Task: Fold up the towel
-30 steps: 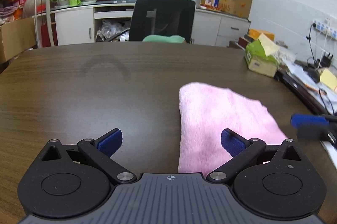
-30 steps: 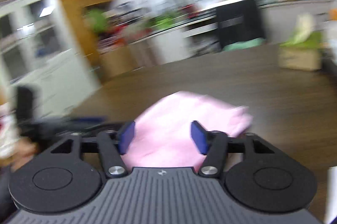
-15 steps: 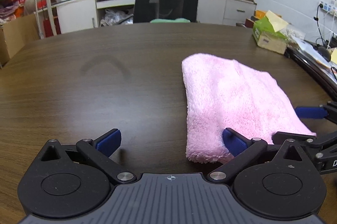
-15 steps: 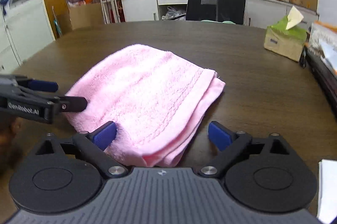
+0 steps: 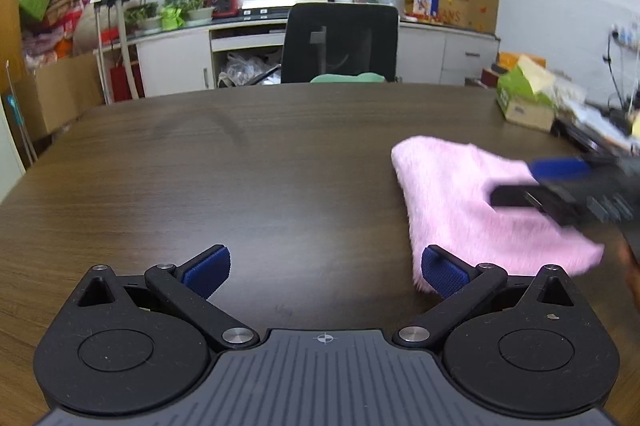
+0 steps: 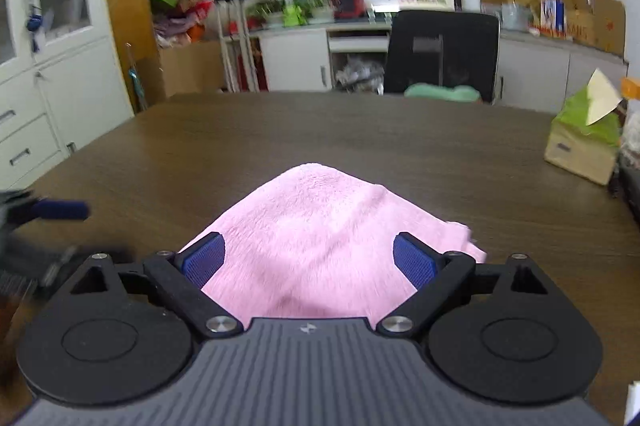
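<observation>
A folded pink towel [image 5: 472,201] lies on the dark wooden table [image 5: 240,185]. My left gripper [image 5: 326,268] is open and empty, just left of the towel's near corner; its right pad [image 5: 442,272] is at the towel's edge. My right gripper [image 6: 308,262] is open above the towel [image 6: 320,230], which fills the space between its fingers. The right gripper also shows blurred over the towel in the left wrist view [image 5: 560,185]. The left gripper shows blurred at the left edge of the right wrist view [image 6: 48,211].
A green tissue box [image 5: 524,97] stands at the table's right edge, with cables and papers [image 5: 600,125] beyond it. A black office chair [image 5: 340,41] stands behind the table's far edge. White cabinets [image 6: 44,73] line the left wall.
Both grippers have lifted and drawn back from the towel. The left gripper has shifted left, so the towel now sits further right in its view. The right gripper now hovers over the towel's middle.
</observation>
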`<state>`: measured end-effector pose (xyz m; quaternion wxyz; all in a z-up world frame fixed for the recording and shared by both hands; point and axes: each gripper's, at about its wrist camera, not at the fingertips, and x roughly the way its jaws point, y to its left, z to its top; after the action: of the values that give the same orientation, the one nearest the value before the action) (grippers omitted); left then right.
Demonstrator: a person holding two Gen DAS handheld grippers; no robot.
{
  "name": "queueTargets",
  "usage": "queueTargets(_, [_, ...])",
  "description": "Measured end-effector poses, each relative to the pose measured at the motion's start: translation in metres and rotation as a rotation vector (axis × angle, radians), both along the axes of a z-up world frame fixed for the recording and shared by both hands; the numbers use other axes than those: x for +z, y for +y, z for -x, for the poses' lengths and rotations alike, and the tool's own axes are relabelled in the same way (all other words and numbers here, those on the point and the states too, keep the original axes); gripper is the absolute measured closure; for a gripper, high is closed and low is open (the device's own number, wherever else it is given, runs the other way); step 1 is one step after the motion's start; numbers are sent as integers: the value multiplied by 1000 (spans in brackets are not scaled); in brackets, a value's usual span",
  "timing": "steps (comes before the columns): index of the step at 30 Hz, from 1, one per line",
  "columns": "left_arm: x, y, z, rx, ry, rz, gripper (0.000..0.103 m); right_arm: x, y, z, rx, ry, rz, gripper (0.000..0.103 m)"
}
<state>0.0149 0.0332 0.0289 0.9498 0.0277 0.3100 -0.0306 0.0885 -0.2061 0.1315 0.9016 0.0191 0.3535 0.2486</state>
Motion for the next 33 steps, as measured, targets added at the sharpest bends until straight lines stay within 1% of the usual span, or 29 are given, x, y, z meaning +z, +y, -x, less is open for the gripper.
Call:
queueTargets(1, [-1, -1, 0, -5, 8, -6, 0, -7, 5, -11, -12, 37, -4, 9])
queueTargets(2, [-1, -2, -1, -6, 14, -2, 0, -14, 10, -20, -17, 53, 0, 6])
queueTargets(3, [-2, -2, -1, -7, 19, 1, 0, -16, 16, -24, -14, 30, 23, 6])
queueTargets(5, [-2, -3, -3, -10, 31, 7, 0, -21, 34, -31, -5, -1, 124, 3])
queueTargets(6, [-2, -3, -3, -11, 37, 10, 0, -20, 39, -33, -6, 3, 142, 3])
queueTargets(8, [-1, -2, -2, -14, 33, 12, 0, -19, 46, -35, -7, 13, 134, 2])
queueTargets(9, [-1, -2, -2, -15, 32, 14, 0, -19, 50, -33, 15, 4, 130, 2])
queueTargets(10, [-1, -2, -1, -17, 30, 15, 0, -19, 54, -30, 42, -6, 125, 2])
queueTargets(12, [-2, -3, 0, -28, 29, 14, 0, -18, 61, -18, 136, -32, 108, 3])
queueTargets(14, [-4, -4, 1, -34, 27, 14, 0, -10, 62, -9, 132, -62, 106, 4])
queueTargets(16, [-7, -5, 2, -35, 24, 14, 0, 3, 54, 3, 124, -111, 63, 3])
queueTargets(19, [-10, -8, 3, -37, 20, 15, 0, 21, 33, 16, 91, -139, -15, 2])
queueTargets(22, [-14, -10, 4, -39, 16, 16, 0, 25, 2, 32, 28, -95, -95, 2])
queueTargets(23, [-14, -10, 6, -36, 18, 26, 0, 24, -7, 42, 14, -91, -105, 2])
queueTargets(25, [-15, -14, 10, -35, 18, 16, 0, 21, -20, 61, -10, -91, -94, 2])
queueTargets(27, [-17, -18, 13, -35, 18, 7, 0, 11, -33, 83, -49, -82, -54, 2])
queueTargets(31, [-20, -26, 21, -33, 19, -13, 0, -2, -39, 97, -96, -50, -9, 1])
queueTargets(33, [-22, -31, 25, -33, 19, -22, 0, -6, -36, 99, -126, -47, 45, 1])
